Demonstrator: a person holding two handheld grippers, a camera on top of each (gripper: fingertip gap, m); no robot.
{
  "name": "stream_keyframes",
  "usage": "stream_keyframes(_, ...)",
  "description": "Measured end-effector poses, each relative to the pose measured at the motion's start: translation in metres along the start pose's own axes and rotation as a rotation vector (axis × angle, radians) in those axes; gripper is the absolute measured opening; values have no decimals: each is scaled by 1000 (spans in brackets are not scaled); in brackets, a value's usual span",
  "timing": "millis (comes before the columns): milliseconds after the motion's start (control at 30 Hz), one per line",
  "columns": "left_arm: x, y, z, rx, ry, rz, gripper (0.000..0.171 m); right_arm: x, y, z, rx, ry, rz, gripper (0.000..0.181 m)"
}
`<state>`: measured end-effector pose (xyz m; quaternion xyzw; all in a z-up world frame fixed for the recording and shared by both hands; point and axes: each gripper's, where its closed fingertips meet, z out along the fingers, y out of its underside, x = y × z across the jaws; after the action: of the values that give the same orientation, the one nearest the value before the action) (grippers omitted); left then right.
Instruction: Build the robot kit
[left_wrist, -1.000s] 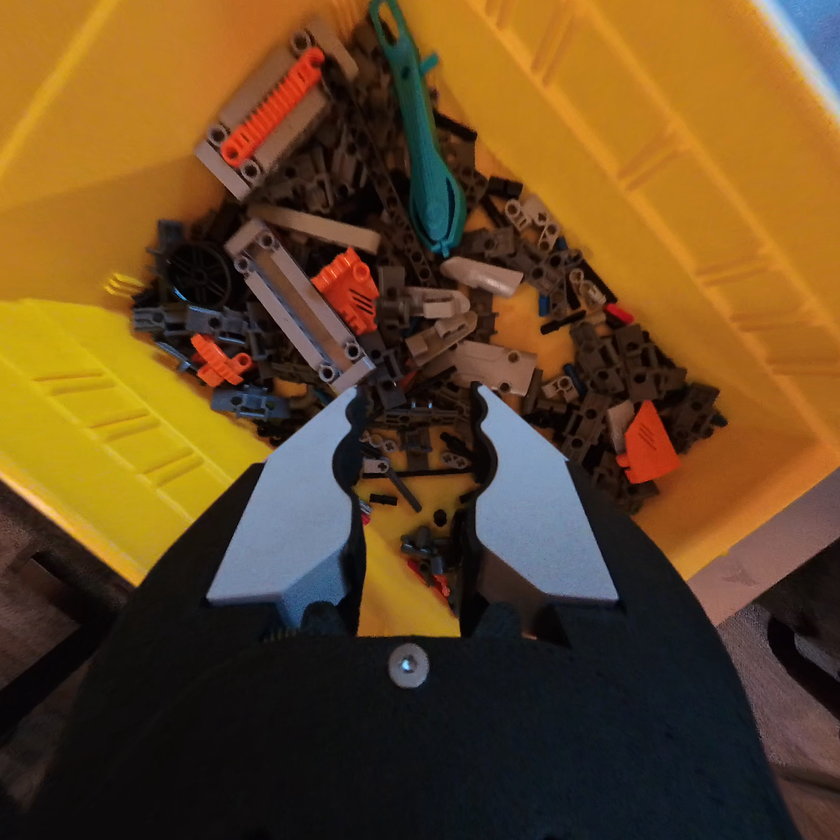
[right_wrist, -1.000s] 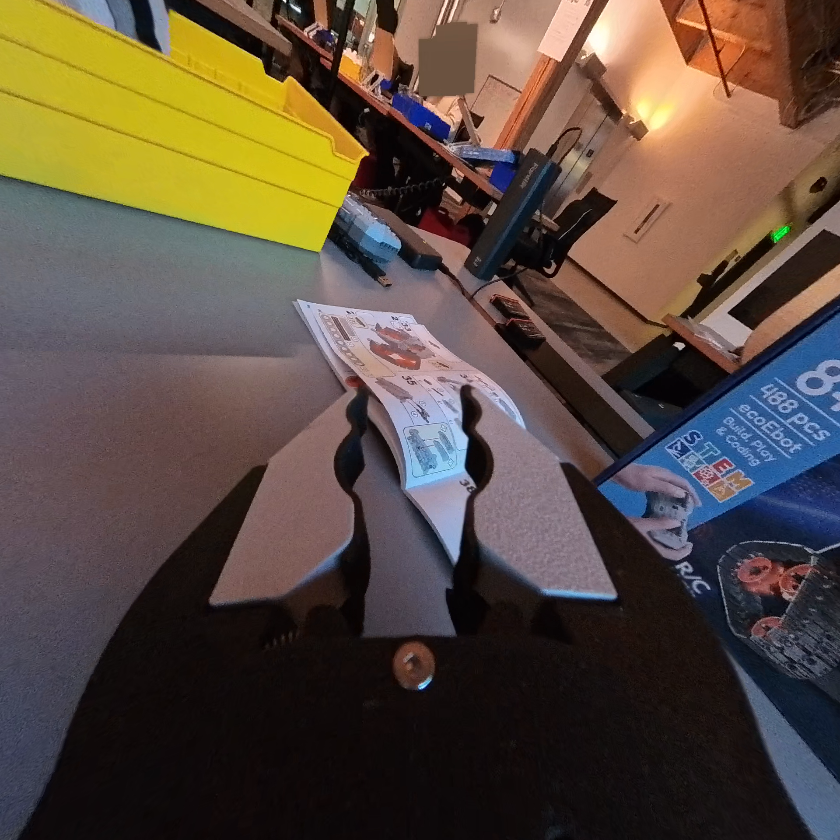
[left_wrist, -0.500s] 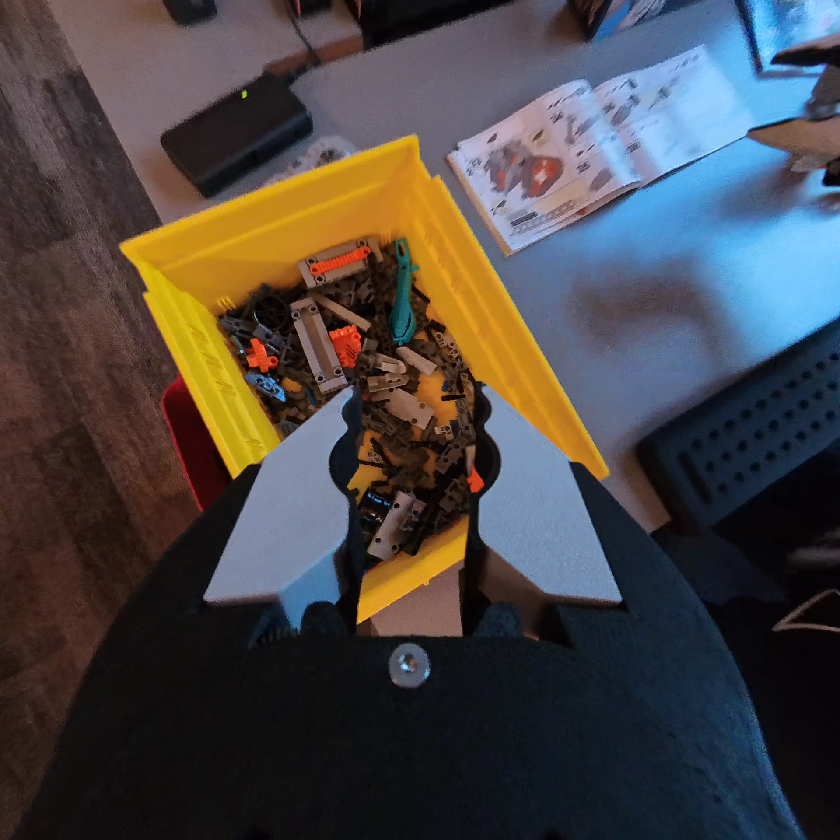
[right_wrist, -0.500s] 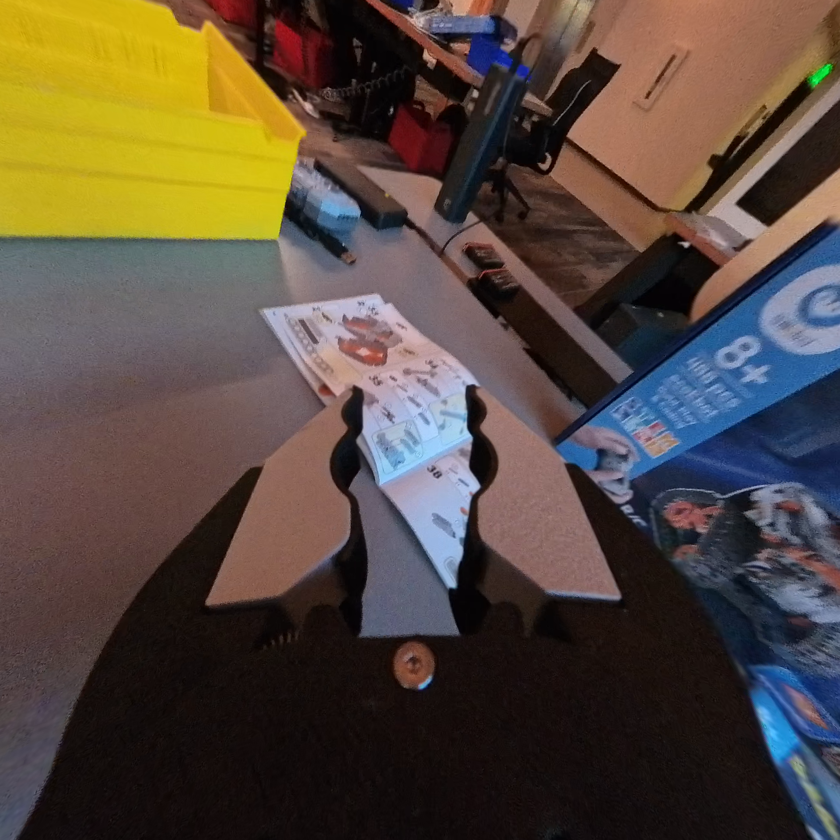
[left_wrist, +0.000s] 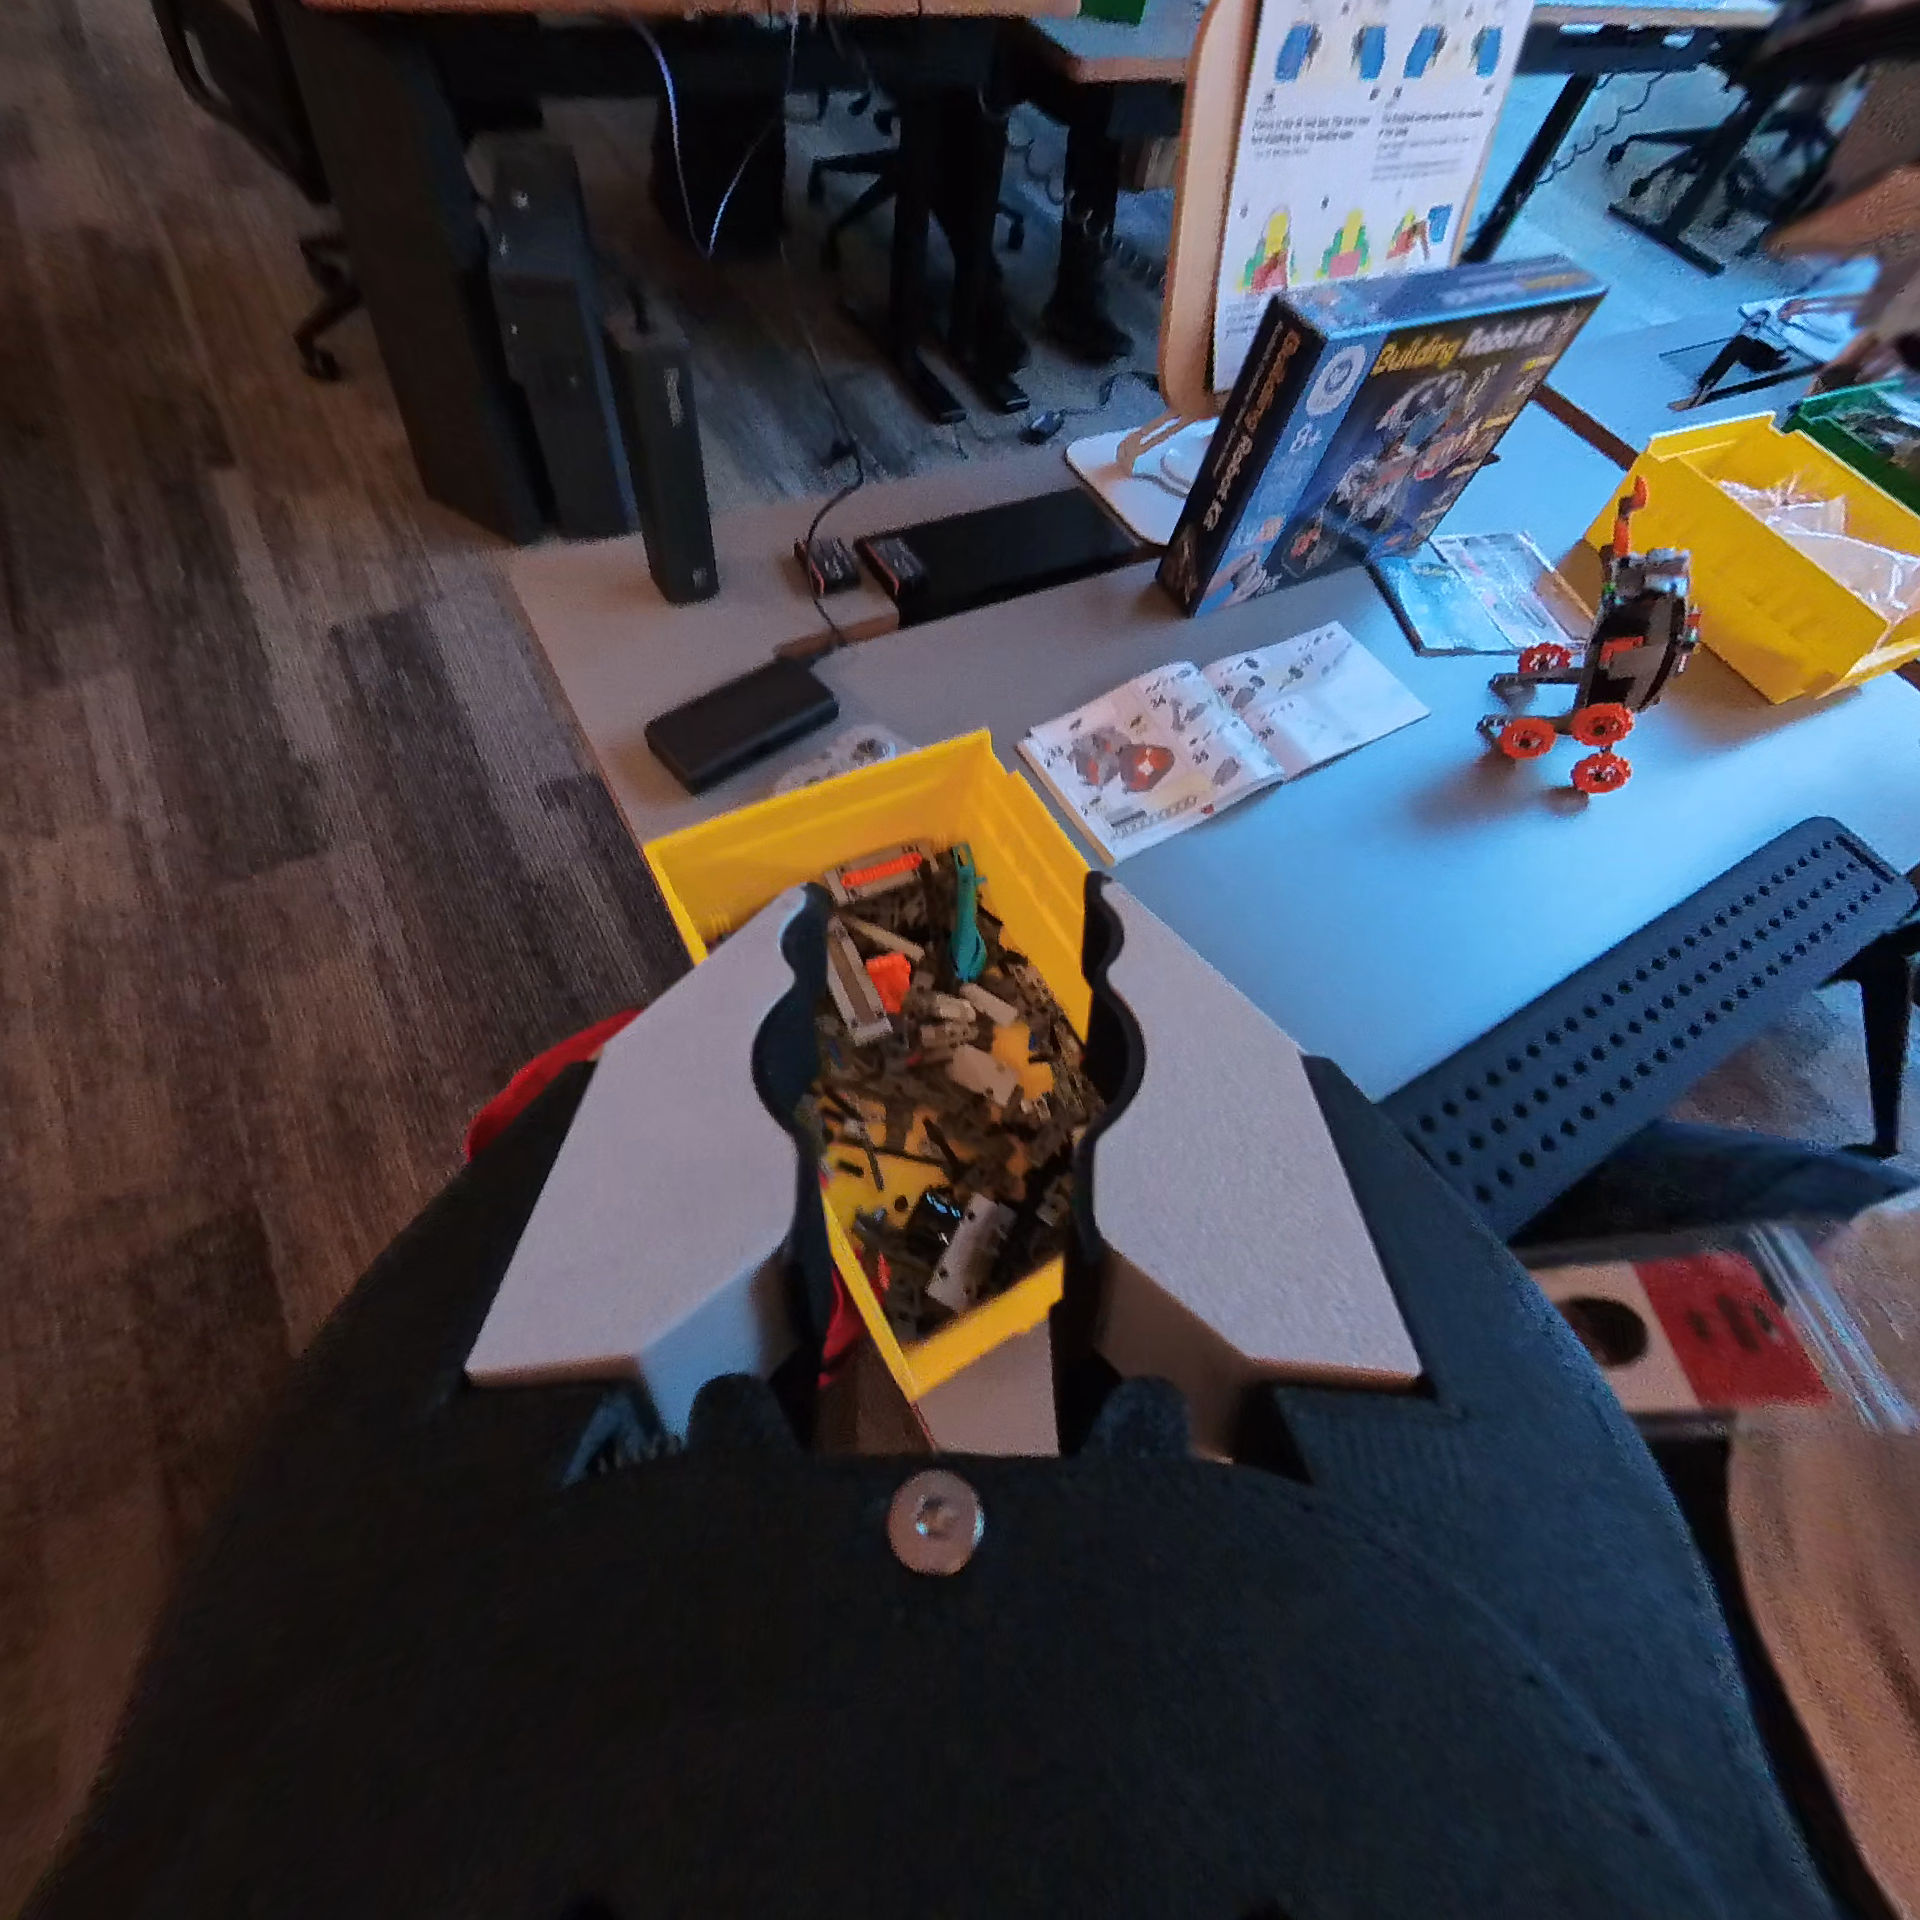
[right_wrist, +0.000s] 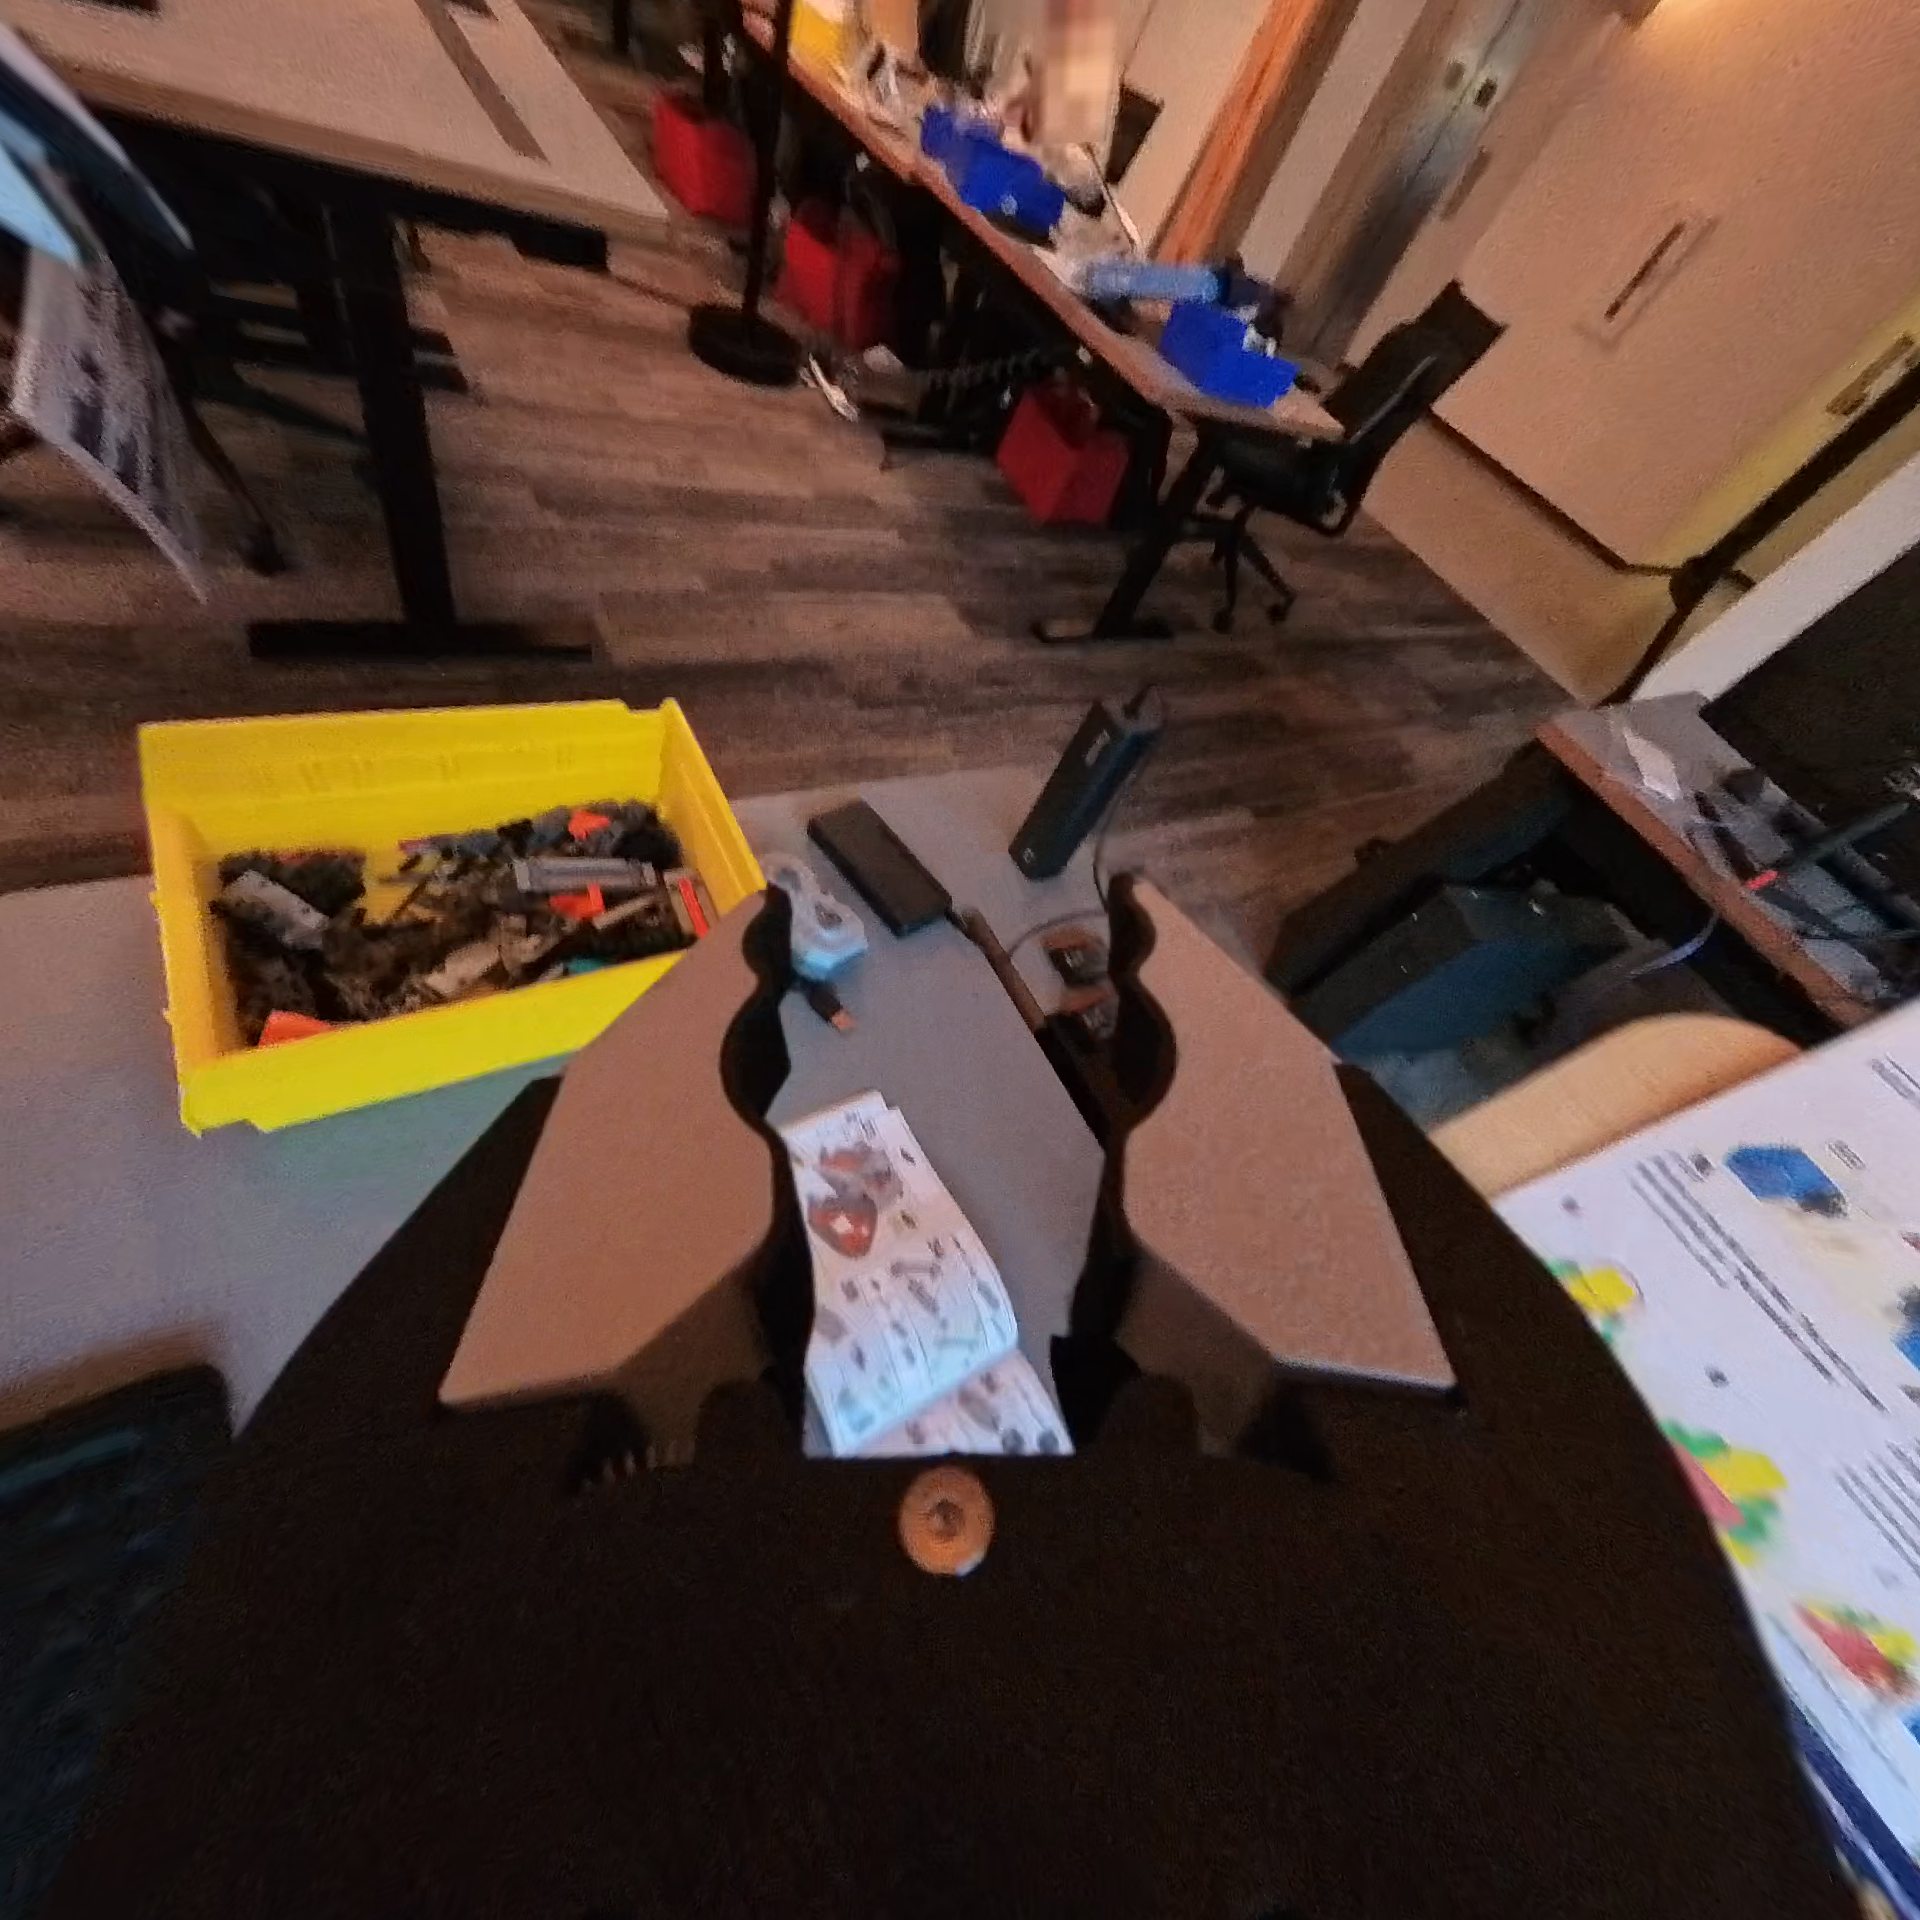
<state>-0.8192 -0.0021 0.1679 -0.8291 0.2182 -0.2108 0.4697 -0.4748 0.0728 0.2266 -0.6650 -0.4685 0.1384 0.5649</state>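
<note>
Left hand-held gripper (left_wrist: 945, 909) spread, empty, high above yellow bin (left_wrist: 727, 862) at worktop (left_wrist: 1351, 914) corner; right hand-held gripper (right_wrist: 940, 904) spread, empty, over booklet (right_wrist: 904, 1278).

I am seeing a grey tabletop (left_wrist: 1403, 914) carrying a yellow bin (left_wrist: 894, 800) of loose building pieces at its near left corner. Just right of the bin an open instruction booklet (left_wrist: 1226, 727) is lying flat. Beyond the bin a black power brick (left_wrist: 743, 720) is sitting. Farther right a blue kit box (left_wrist: 1351, 426) is standing upright, a small wheeled robot model (left_wrist: 1600, 675) is resting, and a second yellow bin (left_wrist: 1766, 561) is sitting at the far right.
</note>
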Motion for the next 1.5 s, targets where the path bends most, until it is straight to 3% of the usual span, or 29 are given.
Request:
stream_keyframes(100, -7, -31, 17, 44, 23, 59, 48, 0, 21, -32, -7, 96, 60, 55)
stream_keyframes(200, -10, -42, 32, 74, 26, 26, 49, -7, 25, -18, 86, 48, 168, 49)
stream_keyframes(300, 1, -31, 42, 84, 30, -7, 49, -26, 44, 21, -17, -136, 115, 67)
stream_keyframes(367, 6, -16, 50, 70, 7, -37, 49, -35, 74, 21, -75, -124, 187, 67)
stream_keyframes(433, 5, -6, 60, 24, -17, -28, 49, -46, 85, 10, 32, -91, 322, 57)
stream_keyframes(500, 4, -15, 72, 18, -8, -1, 49, -43, 75, 6, 131, -86, 323, 55)
stream_keyframes(600, 6, -26, 87, 1, 1, 13, 52, -6, 71, 12, 96, 22, 245, 64)
stream_keyframes(733, 15, -25, 110, -6, -6, 99, 50, 9, 49, 8, 197, -15, 195, 62)
stream_keyframes(800, 18, -10, 127, -67, 12, 118, 48, 14, 45, 7, 219, -10, 182, 63)
stream_keyframes(900, 17, 26, 152, -124, -11, 139, 43, -10, 62, 12, 260, -31, 195, 63)
stream_keyframes(967, 19, 55, 164, -133, -29, 64, 41, -40, 90, 16, 265, -50, 247, 63)
stream_keyframes(1033, 42, 84, 168, -118, 63, -81, 45, -77, 127, 17, 277, -109, 408, 60)
stream_keyframes(1133, 35, 131, 169, -230, -19, -63, 45, -106, 178, 17, 197, -129, 506, 59)
stream_keyframes(1233, 35, 160, 169, -335, -60, -13, 44, -99, 204, 6, 83, -114, 505, 59)
stream_keyframes(1367, 52, 172, 181, -365, -69, 125, 35, -88, 219, -28, 48, -47, 404, 57)
stream_keyframes(1500, 37, 207, 193, -628, -81, 246, 50, -87, 243, -29, 33, -103, 423, 52)
